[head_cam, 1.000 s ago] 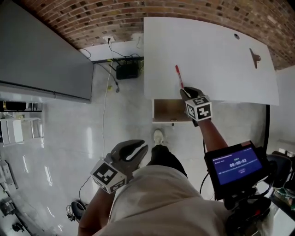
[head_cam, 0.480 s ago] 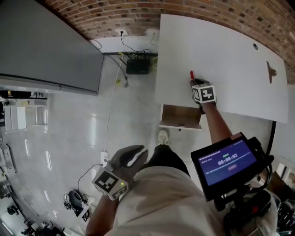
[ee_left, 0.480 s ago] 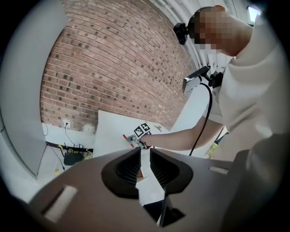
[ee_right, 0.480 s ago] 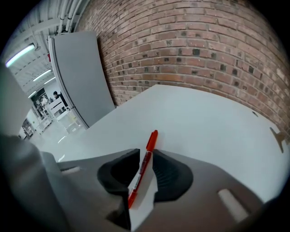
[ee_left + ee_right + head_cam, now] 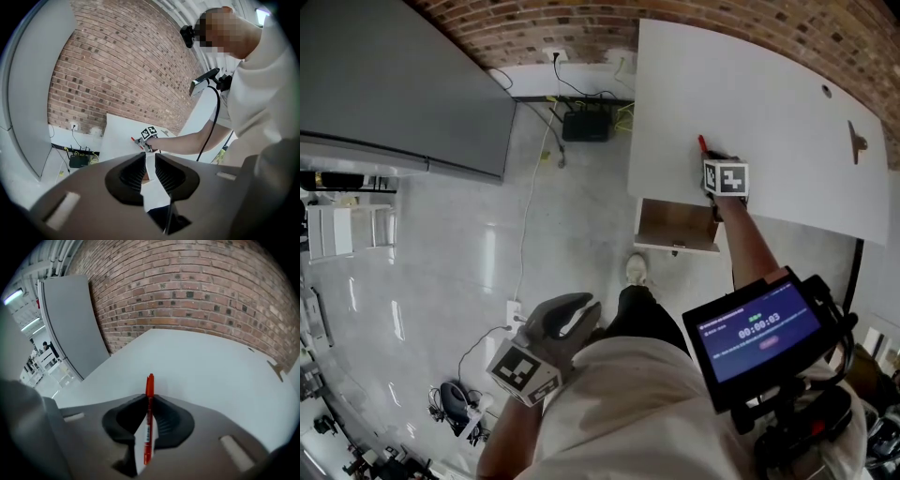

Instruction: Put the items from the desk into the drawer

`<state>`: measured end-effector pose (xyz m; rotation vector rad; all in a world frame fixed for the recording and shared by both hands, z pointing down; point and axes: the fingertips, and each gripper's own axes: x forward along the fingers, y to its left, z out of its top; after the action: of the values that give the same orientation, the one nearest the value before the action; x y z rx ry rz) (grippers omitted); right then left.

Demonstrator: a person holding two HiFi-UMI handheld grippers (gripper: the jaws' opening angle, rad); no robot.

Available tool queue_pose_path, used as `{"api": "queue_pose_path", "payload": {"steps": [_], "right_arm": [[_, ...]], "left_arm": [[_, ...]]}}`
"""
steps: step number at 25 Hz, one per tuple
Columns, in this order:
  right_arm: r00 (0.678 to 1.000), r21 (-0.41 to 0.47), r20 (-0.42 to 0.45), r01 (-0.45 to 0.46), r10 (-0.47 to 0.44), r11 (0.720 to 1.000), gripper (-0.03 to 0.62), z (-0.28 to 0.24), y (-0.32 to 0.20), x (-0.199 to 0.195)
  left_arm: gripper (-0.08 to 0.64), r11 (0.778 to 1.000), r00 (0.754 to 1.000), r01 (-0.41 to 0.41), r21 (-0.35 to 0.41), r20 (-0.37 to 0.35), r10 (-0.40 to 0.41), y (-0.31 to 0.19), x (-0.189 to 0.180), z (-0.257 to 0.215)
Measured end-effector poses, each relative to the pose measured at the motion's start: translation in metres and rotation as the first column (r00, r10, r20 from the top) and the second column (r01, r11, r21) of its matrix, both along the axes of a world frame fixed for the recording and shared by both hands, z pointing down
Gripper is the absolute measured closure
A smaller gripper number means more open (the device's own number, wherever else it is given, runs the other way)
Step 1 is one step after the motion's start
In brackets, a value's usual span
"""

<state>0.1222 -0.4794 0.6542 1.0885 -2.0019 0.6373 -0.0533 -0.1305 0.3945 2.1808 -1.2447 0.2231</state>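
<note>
A red pen (image 5: 149, 397) stands clamped between the jaws of my right gripper (image 5: 148, 401), its cap sticking out over the white desk (image 5: 201, 366). From the head view, only the pen's red tip (image 5: 703, 143) shows beyond the right gripper (image 5: 710, 157), near the desk's (image 5: 769, 112) front-left part. The open wooden drawer (image 5: 678, 226) hangs just under the desk edge, below that gripper. My left gripper (image 5: 572, 314) is held low by the person's body, away from the desk. Its jaws (image 5: 149, 171) are shut with nothing between them.
A small dark object (image 5: 859, 143) lies at the desk's far right, and a cable hole (image 5: 826, 91) is near the back. A grey panel (image 5: 394, 84) stands at the left, and a black box (image 5: 587, 127) with cables sits by the brick wall. A lit screen (image 5: 759, 333) is close to the body.
The right gripper has slid further over the pen, so less of it shows ahead of the jaws. The left gripper has stayed by the body.
</note>
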Motion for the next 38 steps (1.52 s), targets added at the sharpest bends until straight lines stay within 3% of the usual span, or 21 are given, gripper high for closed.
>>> {"api": "queue_pose_path", "payload": {"steps": [4, 10, 16, 22, 28, 33, 36, 38], "right_arm": [[0.999, 0.017, 0.03, -0.044, 0.043, 0.999, 0.546, -0.013, 0.033, -0.001], [0.989, 0.041, 0.08, -0.128, 0.124, 0.991, 0.548, -0.032, 0.105, 0.006], [0.979, 0.073, 0.102, -0.183, 0.175, 0.98, 0.548, -0.035, 0.215, 0.02], [0.976, 0.004, 0.083, -0.204, 0.203, 0.979, 0.548, -0.006, 0.248, 0.03], [0.974, -0.048, 0.06, -0.216, 0.218, 0.975, 0.546, 0.024, 0.262, 0.043], [0.977, -0.059, 0.032, -0.209, 0.211, 0.976, 0.547, 0.073, 0.231, 0.032], [0.967, -0.089, 0.08, -0.234, 0.241, 0.968, 0.546, 0.099, 0.207, 0.023], [0.948, -0.123, 0.131, -0.275, 0.29, 0.954, 0.547, 0.115, 0.192, 0.021]], "left_arm": [[0.492, 1.0, 1.0, -0.024, -0.011, -0.013, 0.024, 0.031, -0.011, 0.003], [0.492, 0.995, 0.994, -0.095, 0.033, -0.042, 0.097, 0.084, -0.021, 0.004], [0.492, 0.986, 0.987, -0.15, 0.071, -0.048, 0.154, 0.175, -0.026, 0.011], [0.492, 0.987, 0.983, -0.161, 0.023, -0.08, 0.163, 0.189, -0.022, 0.017], [0.492, 0.989, 0.983, -0.147, -0.019, -0.11, 0.144, 0.199, -0.004, 0.014], [0.492, 0.988, 0.982, -0.148, -0.042, -0.127, 0.141, 0.177, -0.001, 0.035], [0.492, 0.991, 0.977, -0.127, -0.052, -0.18, 0.116, 0.157, 0.005, 0.041], [0.492, 0.99, 0.977, -0.127, -0.057, -0.177, 0.115, 0.145, 0.012, 0.047]]}}
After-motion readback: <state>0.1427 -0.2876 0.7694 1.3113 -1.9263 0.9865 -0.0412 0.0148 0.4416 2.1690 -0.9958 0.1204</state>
